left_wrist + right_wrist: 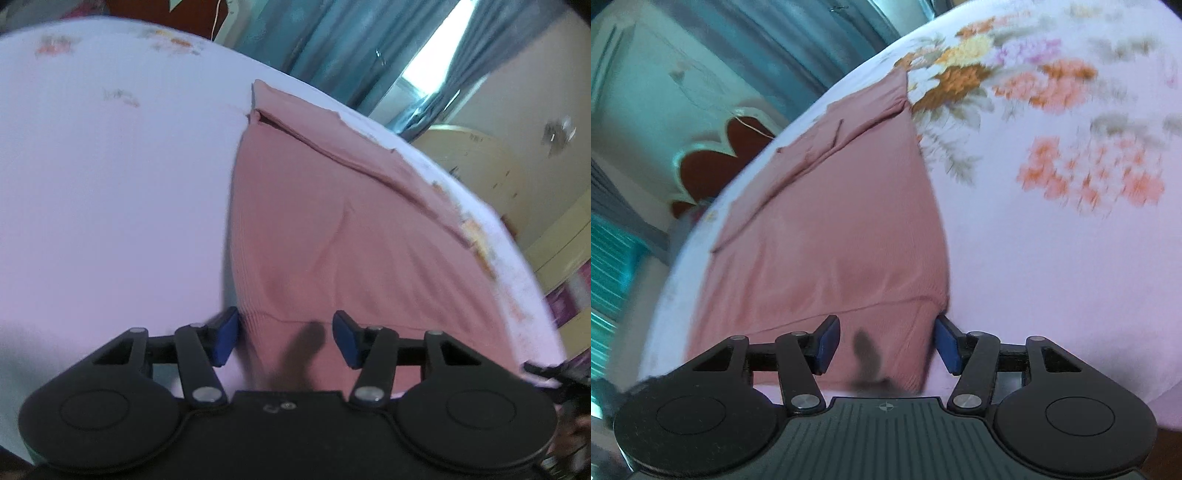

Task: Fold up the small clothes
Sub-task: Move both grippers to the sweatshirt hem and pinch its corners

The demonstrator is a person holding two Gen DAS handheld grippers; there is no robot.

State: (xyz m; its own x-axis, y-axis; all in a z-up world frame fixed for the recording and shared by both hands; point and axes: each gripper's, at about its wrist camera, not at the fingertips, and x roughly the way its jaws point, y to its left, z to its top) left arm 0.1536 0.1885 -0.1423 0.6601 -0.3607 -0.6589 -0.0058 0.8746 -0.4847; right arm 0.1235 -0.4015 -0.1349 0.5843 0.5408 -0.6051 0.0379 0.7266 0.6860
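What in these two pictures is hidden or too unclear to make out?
- Near hem of the pink garment: both views, covered by the gripper bodies.
- Whether the left gripper or right gripper touches the cloth: the jaws stand apart over the hem, contact unclear.
- Flower print on the bedsheet: right view, motion-blurred.
- Dark thing at the right edge: left view, cut off.
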